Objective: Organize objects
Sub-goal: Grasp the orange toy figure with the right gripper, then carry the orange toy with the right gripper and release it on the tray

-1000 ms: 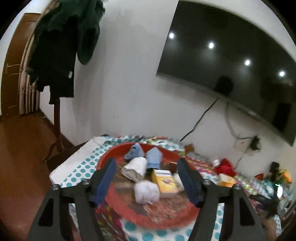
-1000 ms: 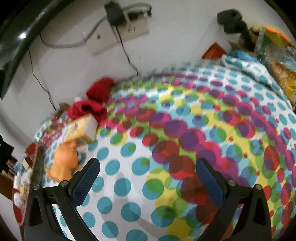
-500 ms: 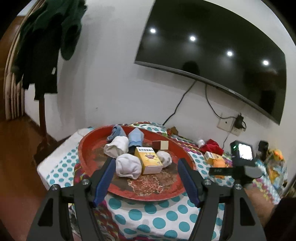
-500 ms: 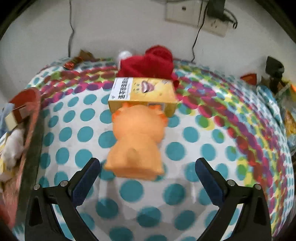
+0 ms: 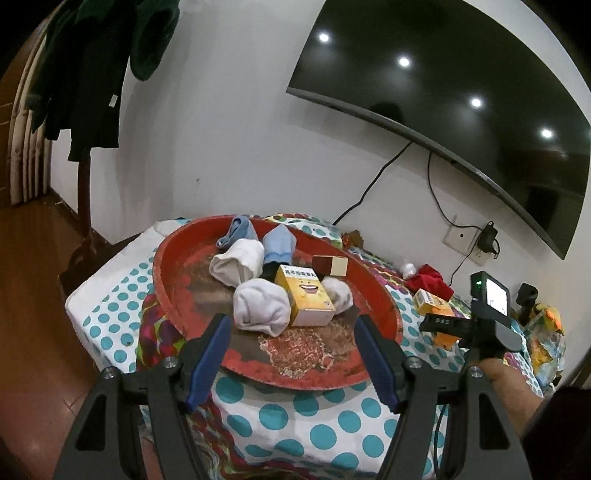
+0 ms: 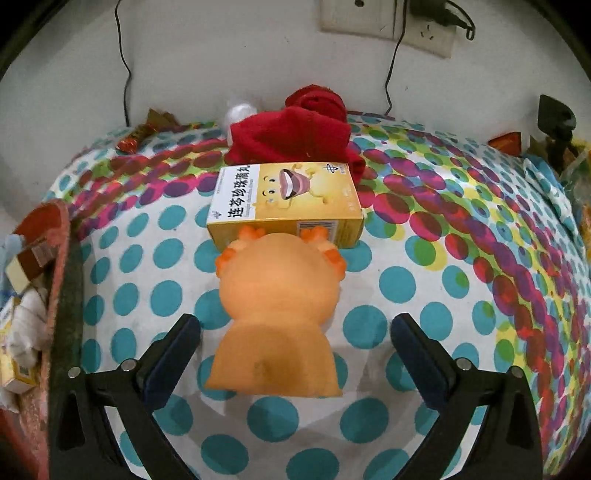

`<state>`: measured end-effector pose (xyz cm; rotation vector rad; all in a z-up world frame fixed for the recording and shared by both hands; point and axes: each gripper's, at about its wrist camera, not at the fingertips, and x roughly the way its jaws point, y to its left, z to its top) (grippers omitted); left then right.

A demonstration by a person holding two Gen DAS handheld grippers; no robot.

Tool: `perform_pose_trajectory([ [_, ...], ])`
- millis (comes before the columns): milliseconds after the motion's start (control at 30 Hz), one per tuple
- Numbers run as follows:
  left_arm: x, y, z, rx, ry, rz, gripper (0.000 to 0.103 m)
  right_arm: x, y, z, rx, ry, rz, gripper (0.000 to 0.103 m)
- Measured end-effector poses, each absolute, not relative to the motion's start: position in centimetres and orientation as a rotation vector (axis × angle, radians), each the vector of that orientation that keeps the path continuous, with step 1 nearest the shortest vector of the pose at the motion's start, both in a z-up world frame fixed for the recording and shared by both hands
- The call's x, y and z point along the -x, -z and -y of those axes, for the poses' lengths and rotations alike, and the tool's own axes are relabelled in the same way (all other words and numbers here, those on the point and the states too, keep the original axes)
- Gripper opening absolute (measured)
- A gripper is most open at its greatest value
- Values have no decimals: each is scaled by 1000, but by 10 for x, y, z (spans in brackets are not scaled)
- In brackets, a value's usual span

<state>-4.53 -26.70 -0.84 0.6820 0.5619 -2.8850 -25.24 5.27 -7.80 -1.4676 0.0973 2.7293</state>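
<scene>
A round red tray (image 5: 177, 291) on the dotted tablecloth holds white socks (image 5: 260, 304), blue socks (image 5: 279, 242), a yellow box (image 5: 306, 295) and a brown-and-cream block (image 5: 330, 265). My left gripper (image 5: 293, 354) is open and empty, at the tray's near rim. In the right wrist view an orange toy figure (image 6: 275, 314) lies on the cloth, touching a second yellow box (image 6: 284, 201), with a red cloth (image 6: 295, 133) behind. My right gripper (image 6: 295, 354) is open, its fingers either side of the toy's base, not touching it.
The tray's edge (image 6: 61, 258) shows at the left of the right wrist view. A wall with a socket (image 6: 384, 22) and cables is just behind the table. A TV (image 5: 461, 92) hangs above. A coat stand (image 5: 85, 155) is at far left. Clutter (image 5: 546, 332) lies at far right.
My right gripper has swung left across the cloth and closed in on the orange toy, now between its fingers. My left gripper has pulled back and turned right, showing more of the tray.
</scene>
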Motion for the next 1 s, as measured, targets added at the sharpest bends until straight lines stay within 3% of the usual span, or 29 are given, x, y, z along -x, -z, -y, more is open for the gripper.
perform_pose_trajectory([
  [33,46,9,267,-687,2881,-563,71,254,79,-52,1459,-2752,-109,86],
  [67,46,9,266,-693,2879,-563,71,251,76,-53,1440,-2767,-103,64],
  [133,48,10,264,-704,2879,-554,71,249,72,-54,1437,-2799,-123,47],
  [267,49,10,259,-716,2888,-535,71,248,70,-53,1472,-2825,-97,43],
  [533,48,9,256,-705,2882,-501,71,217,20,-23,1303,-3035,159,43],
  [833,42,8,271,-667,2803,-530,71,188,-57,41,1168,-3300,154,43],
  [1000,28,1,309,-538,2640,-571,71,153,-73,79,1145,-3425,205,43],
])
